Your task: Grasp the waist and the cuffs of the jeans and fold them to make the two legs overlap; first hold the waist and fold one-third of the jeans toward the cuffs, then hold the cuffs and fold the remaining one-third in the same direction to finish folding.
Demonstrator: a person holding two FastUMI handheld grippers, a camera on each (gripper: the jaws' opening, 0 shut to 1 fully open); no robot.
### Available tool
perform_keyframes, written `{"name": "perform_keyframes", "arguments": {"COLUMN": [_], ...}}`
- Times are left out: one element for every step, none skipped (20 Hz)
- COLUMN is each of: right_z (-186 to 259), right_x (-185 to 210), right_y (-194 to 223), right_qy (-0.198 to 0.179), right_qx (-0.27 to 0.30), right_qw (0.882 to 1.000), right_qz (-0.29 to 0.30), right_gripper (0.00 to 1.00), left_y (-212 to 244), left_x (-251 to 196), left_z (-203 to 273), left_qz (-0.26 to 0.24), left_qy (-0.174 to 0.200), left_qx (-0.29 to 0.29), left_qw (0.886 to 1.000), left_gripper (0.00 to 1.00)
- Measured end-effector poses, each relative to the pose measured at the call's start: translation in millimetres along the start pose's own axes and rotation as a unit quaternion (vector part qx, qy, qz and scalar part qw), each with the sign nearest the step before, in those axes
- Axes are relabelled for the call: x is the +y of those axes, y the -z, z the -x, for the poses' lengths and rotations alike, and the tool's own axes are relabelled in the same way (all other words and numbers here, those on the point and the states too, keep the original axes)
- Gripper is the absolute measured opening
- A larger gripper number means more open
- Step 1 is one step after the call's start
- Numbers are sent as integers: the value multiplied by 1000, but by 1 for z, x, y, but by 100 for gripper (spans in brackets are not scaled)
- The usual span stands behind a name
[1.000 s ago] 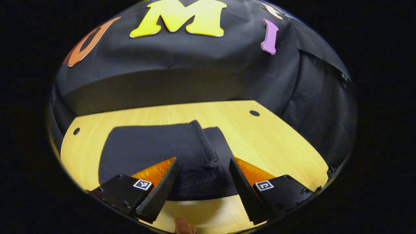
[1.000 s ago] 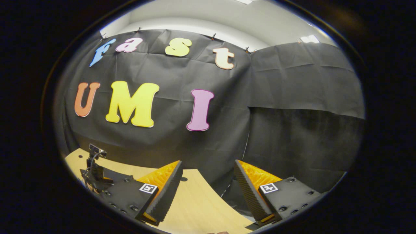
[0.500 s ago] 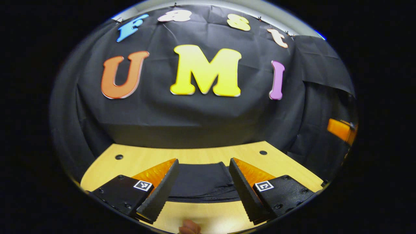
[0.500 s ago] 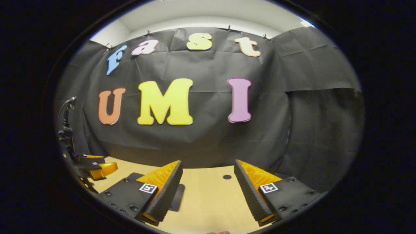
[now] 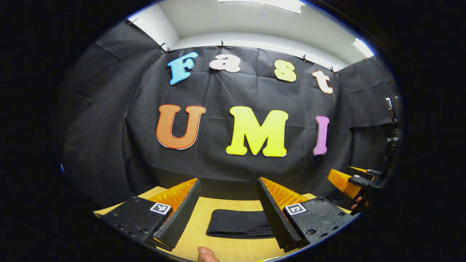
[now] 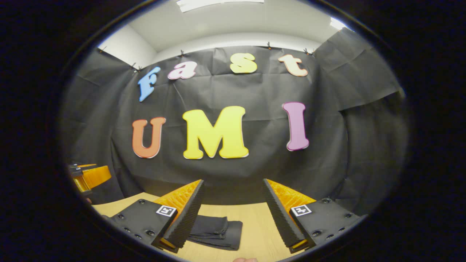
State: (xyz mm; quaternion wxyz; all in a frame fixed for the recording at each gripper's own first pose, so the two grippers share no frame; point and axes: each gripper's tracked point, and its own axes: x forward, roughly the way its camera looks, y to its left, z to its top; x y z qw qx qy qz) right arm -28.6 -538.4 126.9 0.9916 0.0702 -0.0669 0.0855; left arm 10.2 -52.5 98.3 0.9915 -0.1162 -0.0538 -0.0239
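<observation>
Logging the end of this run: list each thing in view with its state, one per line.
jeans: folded into a compact bundle, lying flat on the table, held by nothing
left gripper: open, holding nothing
right gripper: open, holding nothing
table: wooden top, carrying the jeans

Ahead of the claws, black cloth point(image 5: 233, 91) hangs creased as the booth's wall, clipped along its top edge and wrapping round on both sides. Above it a pale wall point(image 6: 233, 38) meets a light ceiling point(image 5: 255, 18) with bright panel lights point(image 6: 218, 3). Below and just ahead of the claws lies a light wooden table point(image 6: 258, 225), its far edge against the cloth.
</observation>
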Motion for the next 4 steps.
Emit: {"name": "perform_keyframes", "arguments": {"right_z": [3, 7, 10, 14], "right_x": [5, 11, 15, 18], "right_y": [5, 10, 13, 16], "right_qy": [-10, -17, -24, -28], "right_qx": [2, 7, 12, 14], "right_qw": [1000, 1000, 999, 999], "right_qz": [13, 19, 19, 17], "right_gripper": [96, 98, 98, 98], "left_y": [8, 18, 28, 27], "left_x": [-2, -5, -2, 1], "left_z": [7, 14, 20, 21], "left_qz": [14, 21, 12, 1], "left_qy": [5, 6, -1, -9], "left_qx": [7, 20, 29, 22], "left_qw": [1000, 1000, 999, 1000], "left_gripper": [98, 98, 98, 98]}}
